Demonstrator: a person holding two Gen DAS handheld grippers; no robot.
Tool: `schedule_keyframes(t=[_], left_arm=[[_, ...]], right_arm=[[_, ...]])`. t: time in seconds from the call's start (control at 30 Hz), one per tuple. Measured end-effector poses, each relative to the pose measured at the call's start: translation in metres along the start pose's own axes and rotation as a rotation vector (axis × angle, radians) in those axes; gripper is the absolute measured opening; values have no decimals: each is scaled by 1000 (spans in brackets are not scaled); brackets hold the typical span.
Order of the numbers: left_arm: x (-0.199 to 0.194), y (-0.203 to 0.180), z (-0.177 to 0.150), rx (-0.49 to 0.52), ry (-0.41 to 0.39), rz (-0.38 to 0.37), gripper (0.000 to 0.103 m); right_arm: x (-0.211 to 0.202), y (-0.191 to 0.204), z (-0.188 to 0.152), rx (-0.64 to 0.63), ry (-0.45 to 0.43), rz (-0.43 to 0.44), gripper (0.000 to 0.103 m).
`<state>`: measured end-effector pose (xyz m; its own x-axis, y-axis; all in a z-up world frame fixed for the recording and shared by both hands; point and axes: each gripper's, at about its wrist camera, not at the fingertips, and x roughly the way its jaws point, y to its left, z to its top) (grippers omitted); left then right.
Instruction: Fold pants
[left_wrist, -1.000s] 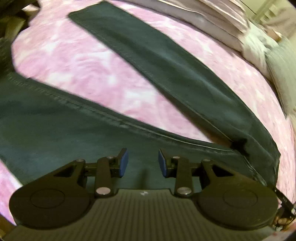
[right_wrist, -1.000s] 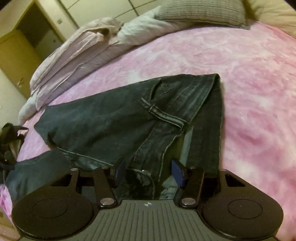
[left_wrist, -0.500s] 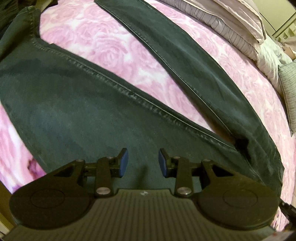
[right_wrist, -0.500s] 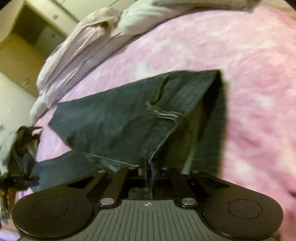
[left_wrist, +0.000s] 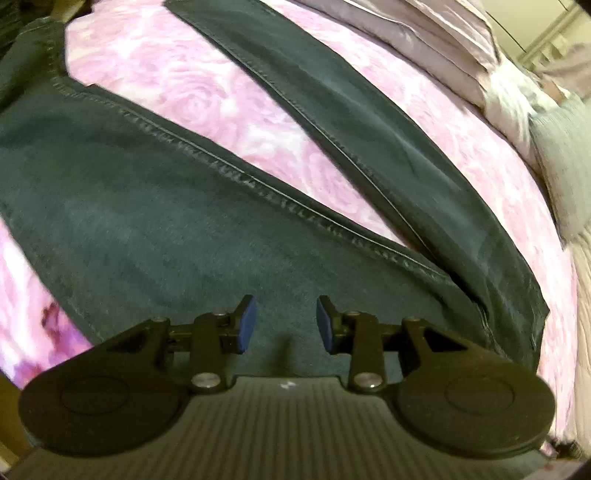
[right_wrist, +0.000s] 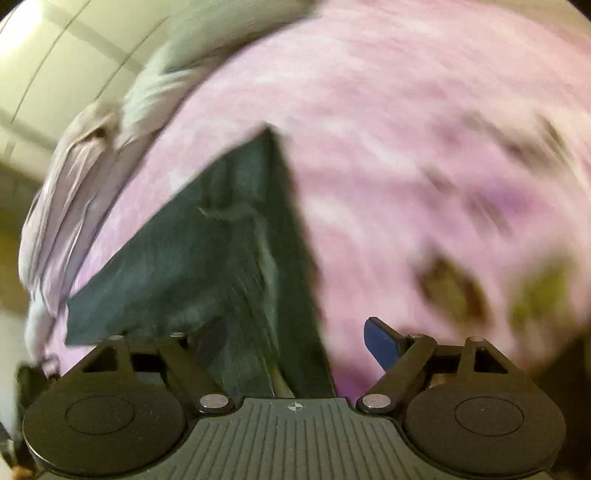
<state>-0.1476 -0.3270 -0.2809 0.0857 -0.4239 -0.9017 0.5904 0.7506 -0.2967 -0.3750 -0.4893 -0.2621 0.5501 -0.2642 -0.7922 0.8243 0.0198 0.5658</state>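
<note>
Dark denim pants lie spread on a pink rose-print bedspread (left_wrist: 221, 92). In the left wrist view the near leg (left_wrist: 147, 221) fills the lower left, and the far leg (left_wrist: 369, 129) runs diagonally behind it. The two meet at the right. My left gripper (left_wrist: 283, 325) hovers over the near leg, its blue pads apart with nothing between them. The right wrist view is blurred. There the folded waist part of the pants (right_wrist: 207, 251) lies on the bedspread (right_wrist: 406, 147). My right gripper (right_wrist: 291, 332) is opening wide above it. Fabric runs under the gap, and neither pad presses on it.
A folded pale quilt (left_wrist: 424, 44) and a grey pillow (left_wrist: 561, 155) lie along the bed's far side. The right wrist view shows that quilt (right_wrist: 74, 192) at the left with a light wall (right_wrist: 55, 74) behind it. Pink bedspread stretches to the right of the pants.
My right gripper was shut on the pants' waist edge half a second ago. It has let go, opened wide, rolled and swung away. My left gripper slid a little along the near leg.
</note>
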Motion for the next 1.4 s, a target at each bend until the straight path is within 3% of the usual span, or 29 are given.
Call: schedule_keyframes(t=[0.13,0.23,0.27,0.3,0.33,0.4,0.47,0.6,0.73,0.8,0.9,0.97,1.1,1.2,1.23,1.27,1.33,1.4], left_arm=[[7,12,5,51,38,-52,30],[2,25,7,94,59,-77,30],[-3,32,7,110,56,-79,30],[-9,40,7,128,53,-73,30],[-15,49,8,141,49,-60,30],[-28,73,10,156,38,-8,30],[-38,98,12,134,23,41,30],[-46,149,19,84,-37,164,30],[-48,188,35,73,-125,267,30],[-51,211,45,27,-178,298,31],[-60,256,71,-107,-295,342,32],[-65,291,89,-229,-373,359,33],[-56,346,121,-434,-420,346,34],[-45,353,137,-420,-407,268,37],[-38,353,142,-403,-372,243,45],[-32,352,145,-392,-348,239,53],[-21,354,148,-399,-334,261,60],[-11,361,150,-427,-325,267,57]], right_arm=[[-12,-22,-85,229,-52,48,79],[0,-16,-116,281,-159,91,76],[2,-13,-119,296,-203,95,59],[4,-9,-120,321,-244,83,16],[6,-5,-121,347,-266,15,3],[-3,7,-122,332,-302,3,3],[-16,21,-123,224,-303,-70,3],[1,32,-120,151,-206,-186,4],[4,46,-113,139,-193,-252,4],[0,41,-116,186,-201,-241,4],[4,46,-116,135,-186,-266,4],[8,47,-115,108,-167,-288,4],[14,52,-113,89,-156,-323,4],[18,59,-114,74,-155,-361,4],[19,62,-114,69,-155,-375,4],[20,65,-114,67,-153,-388,4],[23,69,-113,62,-151,-412,5],[25,72,-112,62,-150,-432,5]])
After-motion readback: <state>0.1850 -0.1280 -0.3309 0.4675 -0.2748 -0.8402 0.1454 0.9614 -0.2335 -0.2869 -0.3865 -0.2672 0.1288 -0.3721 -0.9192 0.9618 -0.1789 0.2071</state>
